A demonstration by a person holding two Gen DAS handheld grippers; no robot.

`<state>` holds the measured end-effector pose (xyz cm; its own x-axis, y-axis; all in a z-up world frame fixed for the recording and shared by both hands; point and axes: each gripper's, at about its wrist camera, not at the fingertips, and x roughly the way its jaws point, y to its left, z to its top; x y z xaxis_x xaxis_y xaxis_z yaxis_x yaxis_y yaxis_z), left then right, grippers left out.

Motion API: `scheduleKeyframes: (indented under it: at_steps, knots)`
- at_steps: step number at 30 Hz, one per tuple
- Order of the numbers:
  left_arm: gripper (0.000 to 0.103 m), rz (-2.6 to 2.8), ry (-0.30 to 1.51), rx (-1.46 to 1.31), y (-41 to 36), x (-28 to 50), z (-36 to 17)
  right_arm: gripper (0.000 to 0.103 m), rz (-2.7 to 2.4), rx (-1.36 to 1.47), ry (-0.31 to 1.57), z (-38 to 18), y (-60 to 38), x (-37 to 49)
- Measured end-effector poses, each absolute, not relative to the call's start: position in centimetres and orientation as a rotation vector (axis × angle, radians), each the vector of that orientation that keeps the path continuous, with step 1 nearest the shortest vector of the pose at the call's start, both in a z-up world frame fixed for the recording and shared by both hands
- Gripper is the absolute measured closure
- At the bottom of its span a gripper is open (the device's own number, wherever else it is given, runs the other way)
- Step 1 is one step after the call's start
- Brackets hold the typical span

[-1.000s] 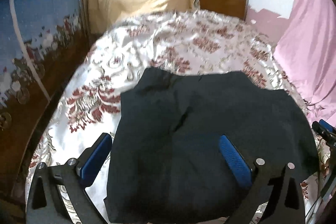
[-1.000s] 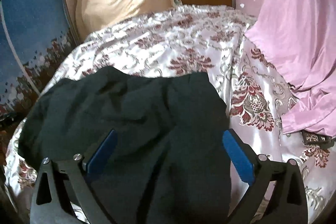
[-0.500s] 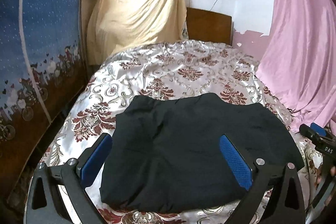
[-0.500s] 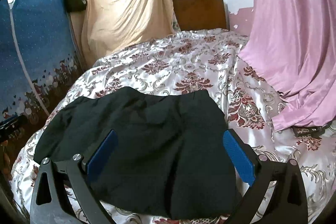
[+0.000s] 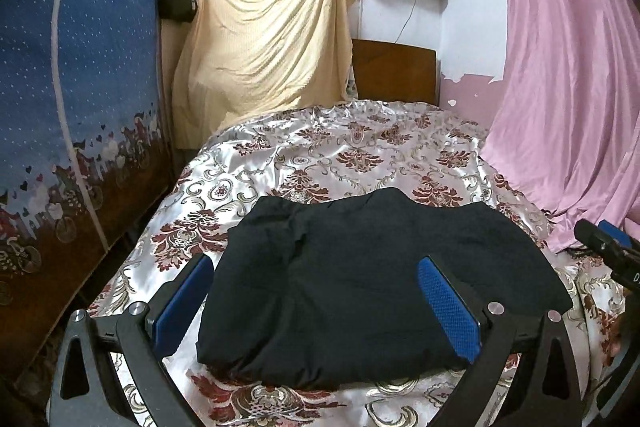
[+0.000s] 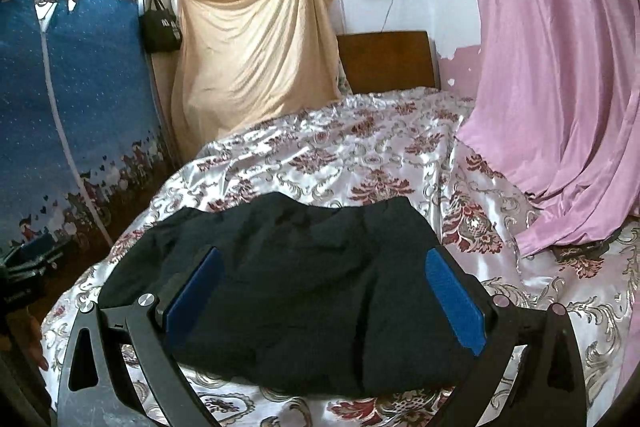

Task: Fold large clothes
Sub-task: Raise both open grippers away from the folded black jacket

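- Hovering above the near edge of the bed, the left gripper (image 5: 316,311) has its jaws wide apart with nothing between the blue pads; the cloth seen between them lies below on the bed, not in the grip.
- The right gripper (image 6: 324,301) is in the same state: jaws spread, empty, held over the near right part of the bundle.
- The dark garment (image 5: 360,279) lies as a compact, roughly rectangular packet on the near end of the bed, several layers thick, with a rounded fold along its near edge and a shallow crease running down its left half.
- Its far edge is a little uneven, and the left corner sits slightly puffed rather than flat.
- The floral bedspread (image 5: 352,159) carries it; the far half of the bed is bare of clothing.
- A pink curtain (image 6: 560,87) hangs to the right, with its hem spilling onto the bed well apart from the garment.
- Judged from the packet's shape, the folding looks done or nearly so, and this reads as the release at the end of a fold.
- If another move follows, it probably calls for either a light press to flatten the puffed corner, or both grippers closing on the near edge to halve the packet once more.
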<state>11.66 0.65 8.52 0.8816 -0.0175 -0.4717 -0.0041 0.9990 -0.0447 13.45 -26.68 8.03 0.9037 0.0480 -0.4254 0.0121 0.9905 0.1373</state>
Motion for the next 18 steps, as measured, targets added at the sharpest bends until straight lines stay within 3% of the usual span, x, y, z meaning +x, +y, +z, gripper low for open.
scheduleKeyframes:
  at_steps: [18]
  knots:
    - [0.0,0.029,0.3,-0.018,-0.1,4.2,9.1,0.003,0.024,0.11,0.332,7.7,-22.9,6.4]
